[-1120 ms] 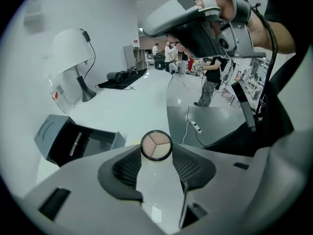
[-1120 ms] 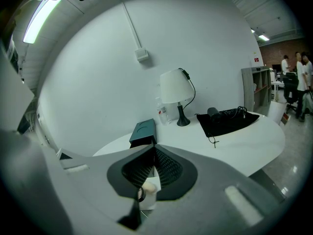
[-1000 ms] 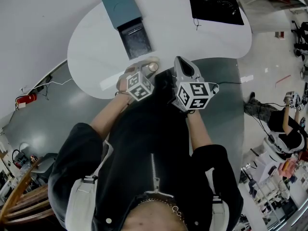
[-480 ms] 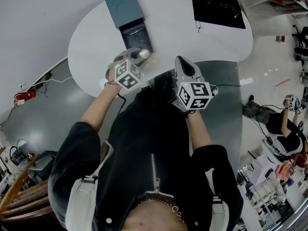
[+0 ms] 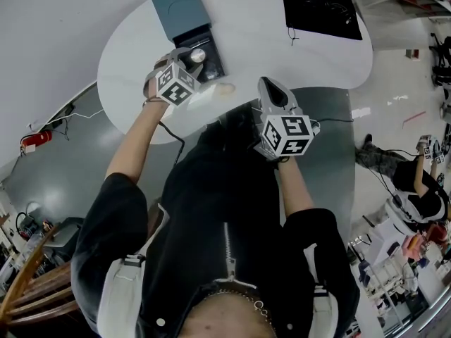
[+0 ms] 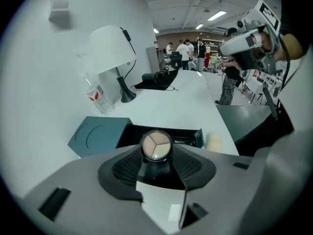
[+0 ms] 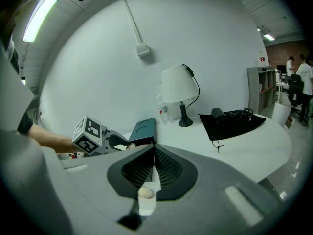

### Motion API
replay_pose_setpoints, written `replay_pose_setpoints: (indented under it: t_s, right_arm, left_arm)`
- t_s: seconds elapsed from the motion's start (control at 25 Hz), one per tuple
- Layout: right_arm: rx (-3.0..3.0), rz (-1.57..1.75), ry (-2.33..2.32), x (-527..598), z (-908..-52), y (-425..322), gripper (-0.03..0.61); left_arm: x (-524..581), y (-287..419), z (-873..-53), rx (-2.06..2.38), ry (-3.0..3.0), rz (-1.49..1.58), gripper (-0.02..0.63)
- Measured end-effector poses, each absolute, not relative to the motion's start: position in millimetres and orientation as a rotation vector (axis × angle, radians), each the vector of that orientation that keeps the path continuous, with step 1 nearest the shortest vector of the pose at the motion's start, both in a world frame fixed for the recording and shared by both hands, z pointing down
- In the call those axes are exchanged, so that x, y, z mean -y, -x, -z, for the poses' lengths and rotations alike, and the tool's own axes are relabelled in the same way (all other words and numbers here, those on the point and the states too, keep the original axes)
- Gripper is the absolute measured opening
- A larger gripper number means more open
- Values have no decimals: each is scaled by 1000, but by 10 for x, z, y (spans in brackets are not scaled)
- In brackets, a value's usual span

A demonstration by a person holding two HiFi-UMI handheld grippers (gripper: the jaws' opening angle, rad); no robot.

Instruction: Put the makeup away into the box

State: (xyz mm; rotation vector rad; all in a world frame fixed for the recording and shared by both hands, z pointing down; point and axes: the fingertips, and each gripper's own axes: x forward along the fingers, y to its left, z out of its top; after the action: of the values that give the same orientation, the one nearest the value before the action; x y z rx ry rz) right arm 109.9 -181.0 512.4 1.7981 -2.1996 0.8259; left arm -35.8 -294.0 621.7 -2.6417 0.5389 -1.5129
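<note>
A round compact [image 6: 156,145] with three pale pans sits between the pads of my left gripper [image 6: 156,149], which is shut on it. In the head view the left gripper [image 5: 192,57] holds it over the box's black tray [image 5: 212,46]; the teal lid [image 5: 174,5] lies beyond the tray. A beige egg-shaped sponge [image 5: 224,89] lies on the white table near the front edge, between the two grippers. My right gripper [image 5: 272,87] hovers by that edge, its jaws shut and empty [image 7: 154,151], and the sponge [image 7: 145,193] shows below them.
A white lamp [image 6: 113,48] and a clear water bottle [image 6: 98,95] stand at the back of the table [image 5: 296,55]. A black cloth with a dark device and cord [image 5: 320,9] lies at the far right. People stand in the room beyond.
My left gripper has carried the compact from the table's front edge away to the box's black tray. The sponge stays where it lay. The right gripper has kept still.
</note>
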Motion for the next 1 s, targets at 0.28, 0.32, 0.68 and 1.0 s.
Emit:
replay_pose_setpoints:
  t_s: [0.28,0.32,0.68,1.0]
  right_arm:
    - [2195,-835,-1779,1914,-5152,-1130,6]
    - [2195,-836,-1778,1940,-5148,-1127,6]
    - [2177,-850,-1764,2064,-5201,-1139,6]
    - [2153,-864,-1785,2094,-5237,-1172,6]
  left_arm:
    - [3122,382,-6522,-532,2639,1599,198]
    - [3150,381,-6551,-530,2638,1609,198]
    - [3252,286,-6818,-447,2600,1691,198]
    - [3093,169,-6947,-300,2551,1767,198]
